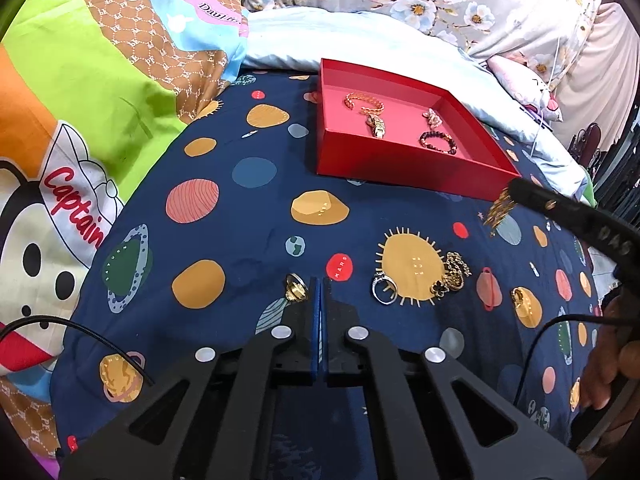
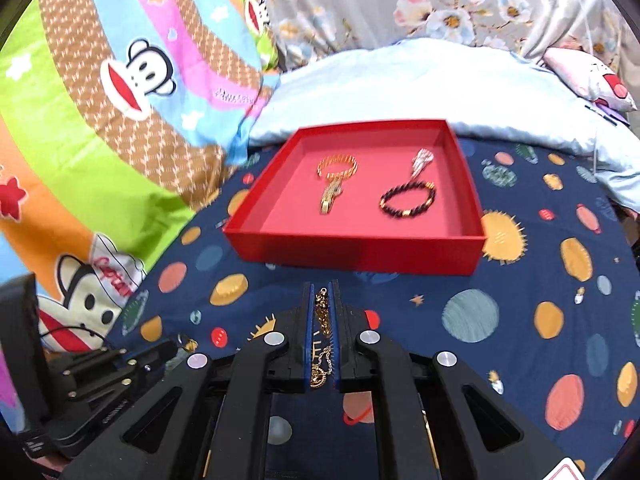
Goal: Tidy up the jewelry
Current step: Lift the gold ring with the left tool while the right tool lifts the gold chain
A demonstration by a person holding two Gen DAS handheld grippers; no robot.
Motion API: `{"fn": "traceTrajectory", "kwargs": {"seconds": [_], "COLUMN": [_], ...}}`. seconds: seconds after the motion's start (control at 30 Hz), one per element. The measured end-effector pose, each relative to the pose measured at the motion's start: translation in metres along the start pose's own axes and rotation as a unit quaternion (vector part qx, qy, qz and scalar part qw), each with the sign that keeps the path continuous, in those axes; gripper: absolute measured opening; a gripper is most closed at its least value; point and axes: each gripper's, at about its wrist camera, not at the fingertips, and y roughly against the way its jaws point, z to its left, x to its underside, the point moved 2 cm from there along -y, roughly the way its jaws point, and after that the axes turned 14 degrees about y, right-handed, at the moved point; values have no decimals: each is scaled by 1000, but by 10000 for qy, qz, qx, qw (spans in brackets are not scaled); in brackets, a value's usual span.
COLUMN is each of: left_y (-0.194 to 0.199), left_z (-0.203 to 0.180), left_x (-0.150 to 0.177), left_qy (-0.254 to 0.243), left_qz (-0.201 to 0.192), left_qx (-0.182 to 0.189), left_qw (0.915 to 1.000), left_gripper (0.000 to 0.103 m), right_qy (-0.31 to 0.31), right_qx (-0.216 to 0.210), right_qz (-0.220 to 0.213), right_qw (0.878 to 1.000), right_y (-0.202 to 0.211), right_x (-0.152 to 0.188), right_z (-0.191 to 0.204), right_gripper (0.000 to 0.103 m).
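Observation:
My left gripper (image 1: 320, 285) is shut, its blue pads pressed together low over the planet-print sheet. A gold ring (image 1: 296, 287) lies against the outer side of its left finger, not between the pads. My right gripper (image 2: 321, 286) is shut on a gold chain (image 2: 325, 312), which hangs down between the pads above the sheet, just short of the red box (image 2: 352, 252). From the left wrist view that chain (image 1: 498, 212) dangles from the right gripper (image 1: 511, 192) near the box's (image 1: 400, 164) right corner. The box holds a gold bracelet (image 2: 338, 168), a dark beaded bracelet (image 2: 406, 200) and a silver piece (image 2: 422, 160).
On the sheet lie a silver ring (image 1: 384, 289), a gold chain with a black clover (image 1: 452, 276) and a small gold piece (image 1: 520, 298). A cartoon-print quilt (image 1: 100, 100) rises on the left. A pale blue pillow (image 2: 420, 84) lies behind the box. A person's hand (image 1: 612, 360) is at the right edge.

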Motion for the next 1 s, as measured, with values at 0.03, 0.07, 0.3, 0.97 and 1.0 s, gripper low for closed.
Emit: {"fn": "traceTrajectory", "kwargs": {"seconds": [0.03,0.07,0.3,0.97,1.0], "left_y": [2,3,11,-24,-25], "left_z": [0,1,6,-1,0], "left_x": [1,1,8,1,0], "left_qy": [2,1,-1,10,37], "left_qz": [1,-1,51,190,229], "left_qx": [12,5,-6,-270,-243], "left_qw": [10000,10000,10000,9995,9994], "left_gripper": [0,0,0,10,7], "right_qy": [-14,-26,-103,-172,-172], "right_qx": [10,17,23,-42,-40], "right_qz": [-31,-53,-46,41,41], "right_qw": [10000,10000,9999,9998,9998], "right_y": [4,7,18,13,13], "right_x": [0,-1,9,17,18], "right_z": [-1,-2,-5,-4,-4], "right_gripper": [6,6,6,6,6]}}
